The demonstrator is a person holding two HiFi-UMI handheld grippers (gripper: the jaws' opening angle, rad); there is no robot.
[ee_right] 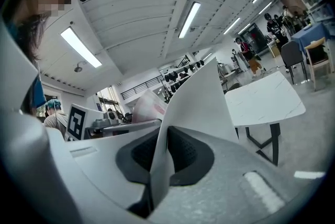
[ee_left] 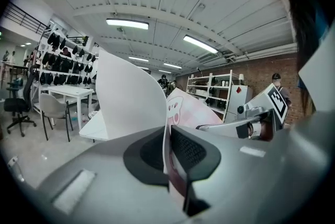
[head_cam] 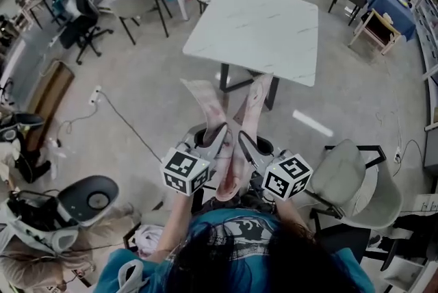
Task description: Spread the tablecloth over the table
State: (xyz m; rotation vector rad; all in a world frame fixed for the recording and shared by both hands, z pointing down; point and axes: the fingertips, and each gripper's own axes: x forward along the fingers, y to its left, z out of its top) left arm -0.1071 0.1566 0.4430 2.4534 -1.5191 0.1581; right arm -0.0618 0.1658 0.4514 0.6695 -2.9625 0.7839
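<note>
Our left hand-held gripper [ee_left: 168, 135] and right hand-held gripper [ee_right: 166, 136] pinch tablecloth [head_cam: 254, 103]; thin edges may slip before reaching desk [head_cam: 260, 31].

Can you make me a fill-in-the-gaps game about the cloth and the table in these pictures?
1. The number of grippers holding the tablecloth is ____.
2. The left gripper and the right gripper are not open: each has its jaws ____ on the cloth.
3. The colour of the table in front of the person is ____.

Missing words: two; shut; white.
</note>
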